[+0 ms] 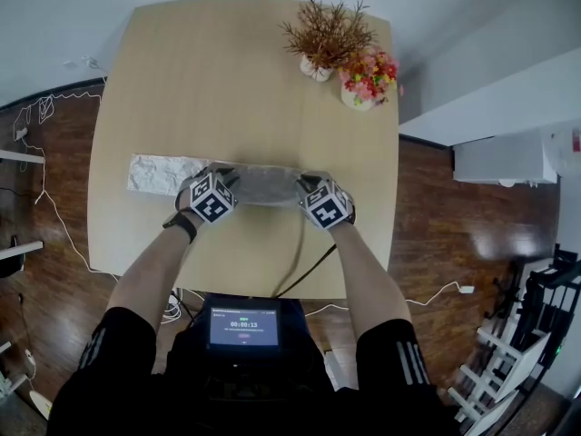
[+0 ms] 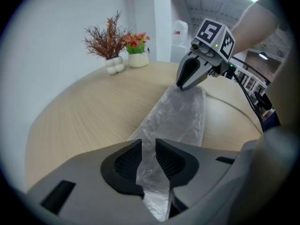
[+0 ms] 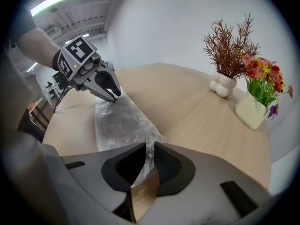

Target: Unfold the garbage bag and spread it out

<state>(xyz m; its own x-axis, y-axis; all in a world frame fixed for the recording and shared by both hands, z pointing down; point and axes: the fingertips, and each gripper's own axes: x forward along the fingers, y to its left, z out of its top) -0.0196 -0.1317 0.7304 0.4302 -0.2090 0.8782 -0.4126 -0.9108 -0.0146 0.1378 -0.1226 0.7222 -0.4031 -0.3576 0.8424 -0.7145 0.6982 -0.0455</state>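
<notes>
The garbage bag (image 1: 168, 173) lies crosswise on the middle of the tabletop (image 1: 245, 80). Its left end reaches past the left tongs (image 1: 222, 178), which close on its middle. The right tongs (image 1: 305, 183) close on its right end. At the tabletop's far edge, upper right of the head view, stands a twig plant (image 1: 322, 39), with a flower plant (image 1: 368, 78) just to its right. A screen (image 1: 243, 325) sits at lower centre, before the near edge.

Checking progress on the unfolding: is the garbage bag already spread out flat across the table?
No, the garbage bag still lies as a narrow folded strip across the table.
</notes>
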